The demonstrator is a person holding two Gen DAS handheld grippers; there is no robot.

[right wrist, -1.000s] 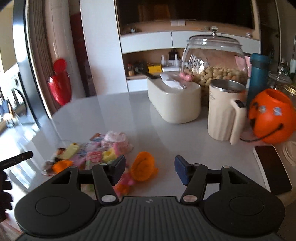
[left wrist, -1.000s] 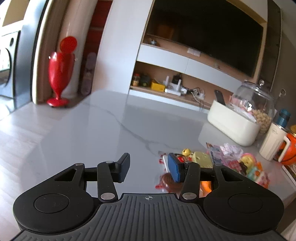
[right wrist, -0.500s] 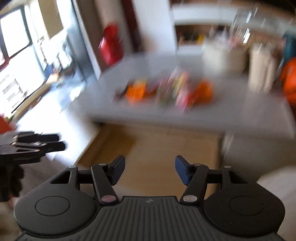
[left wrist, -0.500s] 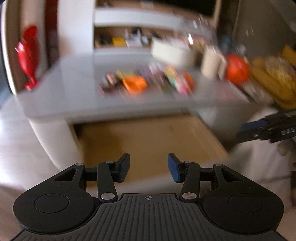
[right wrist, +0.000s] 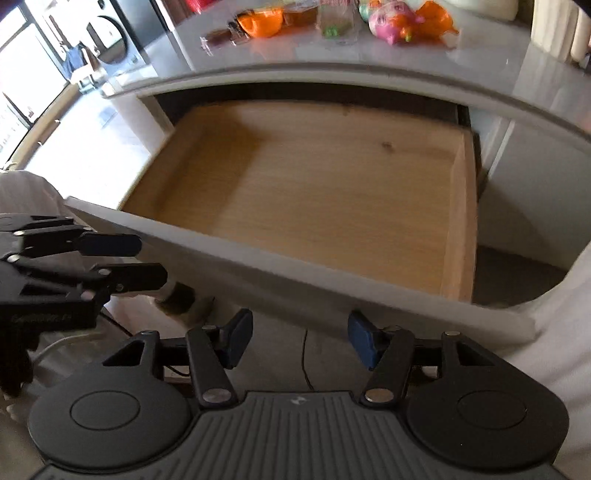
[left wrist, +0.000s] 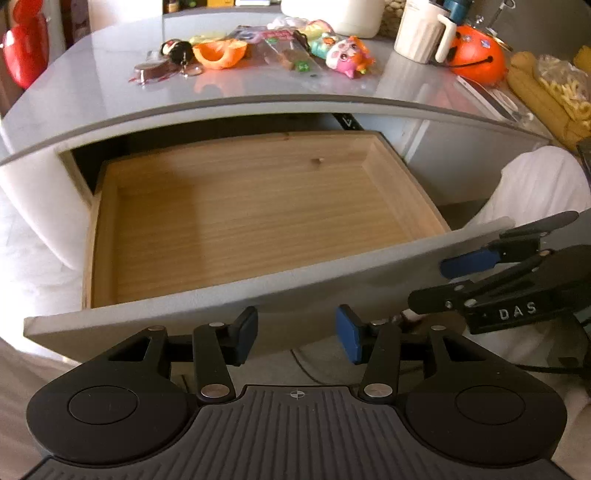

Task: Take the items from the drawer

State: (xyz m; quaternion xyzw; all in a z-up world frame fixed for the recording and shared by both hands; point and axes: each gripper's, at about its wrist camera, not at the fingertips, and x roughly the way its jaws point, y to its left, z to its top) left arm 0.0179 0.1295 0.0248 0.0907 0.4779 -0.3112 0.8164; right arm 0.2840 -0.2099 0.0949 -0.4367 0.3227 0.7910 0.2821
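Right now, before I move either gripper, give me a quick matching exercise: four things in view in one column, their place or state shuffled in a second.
Column A
1. drawer
2. pumpkin bucket
3. pink toy
4. left gripper

Column B
a. on the tabletop among the small toys
b. pulled out, bare wooden floor showing
c. jaws apart, just in front of the drawer front
d. at the tabletop's right end, beside the cream mug

Pairs: 1-b, 2-d, 3-a, 4-c

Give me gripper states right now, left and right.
Left gripper: open, holding nothing, in front of the drawer.
Right gripper: open, holding nothing, also at the drawer front.
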